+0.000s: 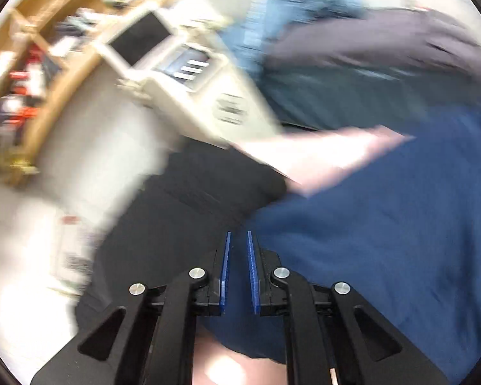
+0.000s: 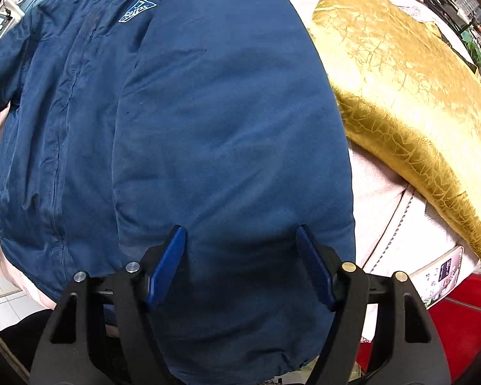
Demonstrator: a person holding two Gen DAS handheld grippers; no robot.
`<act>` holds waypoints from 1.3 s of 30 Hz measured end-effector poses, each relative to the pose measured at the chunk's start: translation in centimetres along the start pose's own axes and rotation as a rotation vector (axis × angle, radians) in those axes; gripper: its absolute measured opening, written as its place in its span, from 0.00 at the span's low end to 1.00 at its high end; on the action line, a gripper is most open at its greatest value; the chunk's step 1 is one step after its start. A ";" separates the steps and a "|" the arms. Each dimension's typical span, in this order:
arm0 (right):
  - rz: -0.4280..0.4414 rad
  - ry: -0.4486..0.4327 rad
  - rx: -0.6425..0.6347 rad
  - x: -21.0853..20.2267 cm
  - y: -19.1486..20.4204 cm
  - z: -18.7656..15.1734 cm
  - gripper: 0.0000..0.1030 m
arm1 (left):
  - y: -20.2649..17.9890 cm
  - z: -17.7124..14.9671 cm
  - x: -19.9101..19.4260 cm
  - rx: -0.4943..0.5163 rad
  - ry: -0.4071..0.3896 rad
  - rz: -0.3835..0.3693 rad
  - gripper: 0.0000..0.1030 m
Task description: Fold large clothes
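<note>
Fingers first: the left gripper (image 1: 239,272) has its blue pads nearly together, and navy cloth shows in the thin gap, though the blur won't let me say it's actually pinched; the right gripper (image 2: 240,266) points straight down with its fingers spread wide over the jacket (image 2: 208,122), pads not pressing anything.

That navy jacket lies front-up across the pale pink bed (image 2: 388,199), running toward the near edge, one panel already lapped over the zip; logo patch (image 2: 138,9) up near the collar.

What could go wrong, my guess: it's a thick padded shell, smooth and a bit slippery-looking, so a shallow bite could catch only the top layer and the fold would spring back open; a left gripper swinging fast while shut could drag the whole thing toward the bed's edge; the gold cushion (image 2: 407,96), crinkly and shiny, sits just beside the jacket, so a wide flip could snag it.
</note>
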State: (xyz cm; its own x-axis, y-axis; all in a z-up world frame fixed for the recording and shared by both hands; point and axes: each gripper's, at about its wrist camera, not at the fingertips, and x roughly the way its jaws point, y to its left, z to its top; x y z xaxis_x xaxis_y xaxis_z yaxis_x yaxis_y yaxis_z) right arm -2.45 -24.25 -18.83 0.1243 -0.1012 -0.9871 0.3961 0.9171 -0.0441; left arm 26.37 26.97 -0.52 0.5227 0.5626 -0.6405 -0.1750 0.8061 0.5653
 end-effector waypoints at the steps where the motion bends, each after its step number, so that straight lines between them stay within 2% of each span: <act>1: 0.002 0.002 0.007 0.3 -0.1 0.0 0.70 | 0.8 1.8 1.1 -0.021 0.021 0.038 0.22; 2: 0.005 0.004 0.013 0.3 -0.3 0.1 0.70 | 1.4 3.0 1.9 -0.054 0.048 0.028 0.33; 3: 0.010 0.004 0.022 0.3 -0.4 0.1 0.70 | 2.0 3.8 2.0 -0.106 0.057 -0.013 0.62; 4: 0.016 0.002 0.033 0.1 -0.6 0.0 0.70 | 2.4 3.9 1.4 -0.152 0.042 -0.058 0.84; 6: 0.029 -0.003 0.059 0.6 -1.0 0.0 0.71 | 2.4 3.4 0.2 -0.231 -0.012 -0.158 0.94; 8: 0.039 -0.011 0.089 0.2 -1.8 -0.2 0.71 | 1.0 1.4 -0.7 -0.258 -0.011 -0.272 0.94; 10: 0.052 -0.030 0.120 -0.5 -2.6 -0.4 0.71 | -2.0 -1.3 -1.3 -0.214 0.049 -0.374 0.94; 14: 0.054 -0.066 0.184 -1.7 -4.9 -0.6 0.71 | -8.3 -7.6 -2.4 -0.078 0.150 -0.495 0.94; 18: 0.069 -0.038 0.245 -0.4 -7.5 -0.3 0.71 | -14.3 -15.7 -4.2 0.060 0.289 -0.593 0.94; 22: 0.158 0.004 0.291 2.2 -7.8 -1.0 0.71 | -16.6 -20.9 -5.1 0.065 0.403 -0.669 0.94; 26: 0.189 -0.018 0.200 2.2 -5.0 -1.0 0.33 | -17.5 -22.5 -5.7 0.111 0.420 -0.664 0.94; 30: 0.118 -0.077 0.076 -0.3 -2.9 -0.2 0.19 | -17.0 -22.0 -6.2 0.086 0.395 -0.644 0.94; 32: 0.042 -0.144 0.017 -2.5 -2.9 0.3 0.12 | -16.6 -22.2 -6.0 0.069 0.393 -0.627 0.94; 34: -0.051 -0.243 -0.035 -5.3 -3.3 1.0 0.11 | -16.2 -21.5 -5.4 0.058 0.398 -0.613 0.94; 39: -0.301 -0.468 -0.103 -14.0 -8.0 5.7 0.11 | -16.1 -20.9 -5.7 0.055 0.396 -0.616 0.94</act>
State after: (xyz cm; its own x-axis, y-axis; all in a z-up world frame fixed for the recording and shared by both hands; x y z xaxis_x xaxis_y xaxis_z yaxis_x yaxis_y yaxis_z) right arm -2.22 -32.37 -3.82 0.4190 -0.5029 -0.7560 0.3889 0.8518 -0.3511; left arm 8.75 14.66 -16.85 0.1701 0.0428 -0.9845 0.1010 0.9930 0.0607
